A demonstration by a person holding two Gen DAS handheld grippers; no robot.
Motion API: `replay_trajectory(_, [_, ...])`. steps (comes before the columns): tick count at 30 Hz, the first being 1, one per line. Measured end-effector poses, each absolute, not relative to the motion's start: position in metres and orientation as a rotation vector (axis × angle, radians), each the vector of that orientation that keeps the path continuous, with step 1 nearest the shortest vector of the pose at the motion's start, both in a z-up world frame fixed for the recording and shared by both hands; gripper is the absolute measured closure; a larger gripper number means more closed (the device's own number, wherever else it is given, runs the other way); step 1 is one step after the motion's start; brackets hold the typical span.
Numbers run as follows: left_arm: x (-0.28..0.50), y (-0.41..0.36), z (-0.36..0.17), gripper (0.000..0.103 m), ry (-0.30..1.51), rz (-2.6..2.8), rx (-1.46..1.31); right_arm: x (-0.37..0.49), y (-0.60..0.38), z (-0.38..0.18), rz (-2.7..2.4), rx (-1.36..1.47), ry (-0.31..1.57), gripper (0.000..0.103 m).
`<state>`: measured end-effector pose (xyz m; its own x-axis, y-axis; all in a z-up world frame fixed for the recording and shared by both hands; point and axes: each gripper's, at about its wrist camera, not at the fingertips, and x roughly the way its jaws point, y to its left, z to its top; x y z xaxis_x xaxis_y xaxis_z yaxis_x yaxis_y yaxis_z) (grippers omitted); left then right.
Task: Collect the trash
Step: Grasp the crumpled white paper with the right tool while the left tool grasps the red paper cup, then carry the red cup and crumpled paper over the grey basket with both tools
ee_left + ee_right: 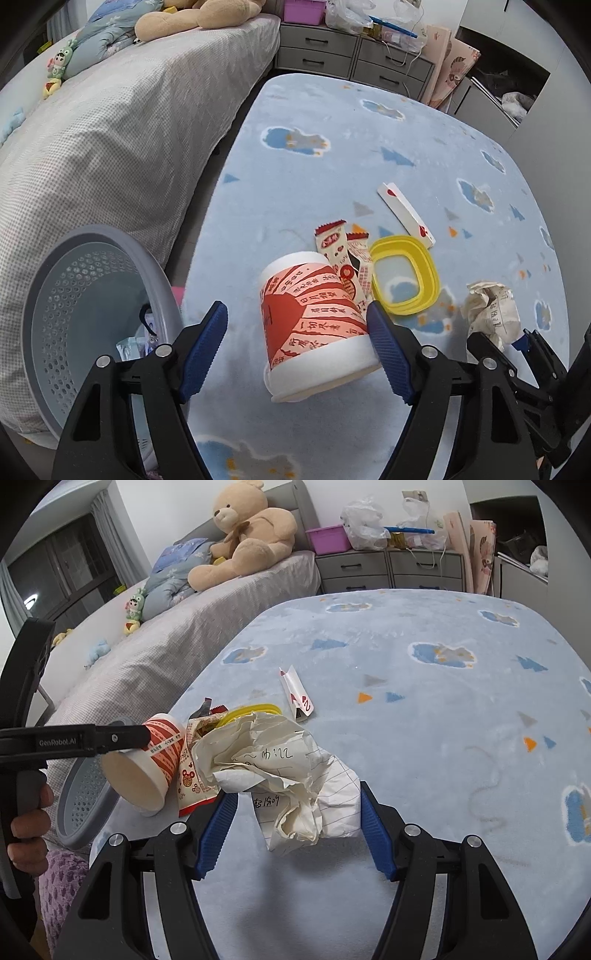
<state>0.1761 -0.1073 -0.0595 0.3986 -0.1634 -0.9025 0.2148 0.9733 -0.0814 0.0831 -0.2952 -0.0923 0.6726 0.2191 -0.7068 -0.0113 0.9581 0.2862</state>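
A red and white paper cup (314, 325) lies on its side on the blue rug; it also shows in the right wrist view (147, 764). My left gripper (297, 339) is open around it, the right finger touching it, a gap on the left. My right gripper (297, 827) is open around a crumpled sheet of lined paper (280, 775), which also shows at the right of the left wrist view (489, 310). Two snack wrappers (347, 258), a yellow lid ring (406, 277) and a folded white card (404, 212) lie beyond the cup. A grey perforated trash basket (92, 321) stands at the left.
A bed with a grey cover (110, 140) runs along the left, with a teddy bear (251, 535) on it. Grey drawers (388, 568) with bags and a purple box stand at the far end of the rug (424, 701).
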Motion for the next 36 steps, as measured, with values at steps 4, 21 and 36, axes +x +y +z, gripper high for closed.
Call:
replay_trajectory(4, [0.172,-0.113,-0.066,0.027,1.152,-0.257,0.053,0.082,-0.296,-0.091,0.135,0.272,0.818,0.040])
replay_trajectory(21, [0.157,-0.114,-0.090,0.034,1.171,-0.279,0.007,0.080,-0.298,-0.088,0.136,0.275,0.812,0.040])
replay_trajectory(36, [0.117,-0.091,-0.067,0.034,1.055,-0.289,-0.031,0.076,-0.297,-0.086,0.123,0.268,0.811,0.040])
